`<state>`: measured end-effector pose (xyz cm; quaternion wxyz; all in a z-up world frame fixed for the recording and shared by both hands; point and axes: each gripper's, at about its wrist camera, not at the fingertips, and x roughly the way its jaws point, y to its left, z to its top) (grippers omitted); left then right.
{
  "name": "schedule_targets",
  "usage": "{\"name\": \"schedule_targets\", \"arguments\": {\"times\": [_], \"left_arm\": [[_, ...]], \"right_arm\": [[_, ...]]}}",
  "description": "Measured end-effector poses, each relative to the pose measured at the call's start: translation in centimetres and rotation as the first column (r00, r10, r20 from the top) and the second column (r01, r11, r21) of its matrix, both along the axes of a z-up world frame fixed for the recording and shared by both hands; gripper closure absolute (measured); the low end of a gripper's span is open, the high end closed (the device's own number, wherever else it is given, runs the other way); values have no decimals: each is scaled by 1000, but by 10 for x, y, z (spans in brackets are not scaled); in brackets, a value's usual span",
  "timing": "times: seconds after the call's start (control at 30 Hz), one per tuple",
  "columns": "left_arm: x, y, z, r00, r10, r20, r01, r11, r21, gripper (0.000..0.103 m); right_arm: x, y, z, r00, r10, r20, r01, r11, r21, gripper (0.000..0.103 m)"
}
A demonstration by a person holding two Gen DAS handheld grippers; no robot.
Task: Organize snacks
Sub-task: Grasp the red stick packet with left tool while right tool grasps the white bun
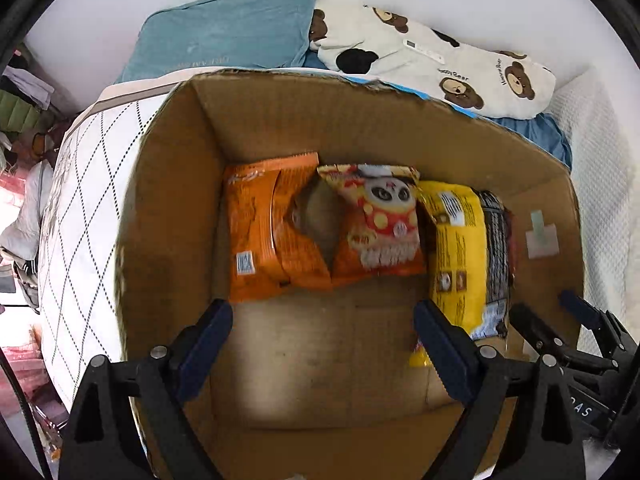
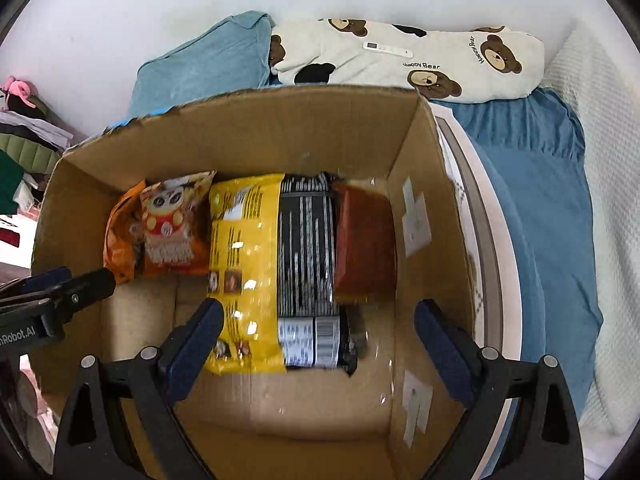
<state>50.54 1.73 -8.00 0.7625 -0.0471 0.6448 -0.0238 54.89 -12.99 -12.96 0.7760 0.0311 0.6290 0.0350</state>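
Note:
An open cardboard box (image 1: pixel 168 184) (image 2: pixel 256 136) holds a row of snack packets along its far side. From left to right they are an orange packet (image 1: pixel 256 232), a panda-print packet (image 1: pixel 380 224) (image 2: pixel 176 224), a yellow packet (image 1: pixel 456 248) (image 2: pixel 244 264), a black packet (image 2: pixel 306 248) and a red-brown block in clear wrap (image 2: pixel 364 248). My left gripper (image 1: pixel 322 320) hangs open over the bare box floor, with nothing between its fingers. My right gripper (image 2: pixel 320 336) is open above the yellow and black packets, and its pads press on neither.
The box sits on a bed. Behind it lie a blue pillow (image 1: pixel 224 28) and a bear-print pillow (image 2: pixel 400 64) with a white remote (image 2: pixel 387 49) on it. A quilted white mattress edge (image 1: pixel 80 184) is at the left, a blue sheet (image 2: pixel 540 184) at the right.

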Motion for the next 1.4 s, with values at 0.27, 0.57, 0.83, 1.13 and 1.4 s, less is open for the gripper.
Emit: {"name": "schedule_targets", "arguments": {"times": [0.27,0.57,0.83,1.13,1.4], "left_arm": [[-40,5,26,995,-4,96,7,999,-32,10],[-92,1,61,974,-39,224,41,999,-3,10],[-138,-1,94,941,-51,336,47,999,19,10],[-189,-1,112,924,-55,377,58,998,4,10],[-216,3,30,977,-82,196,67,994,83,10]], "right_arm": [[-41,1,26,998,-7,67,7,1000,-9,5],[-90,7,73,983,0,185,-2,1000,6,5],[-141,15,116,950,8,312,-9,1000,3,5],[-196,12,138,942,-28,336,9,998,58,5],[-240,-3,49,993,-92,71,79,982,170,5]]}}
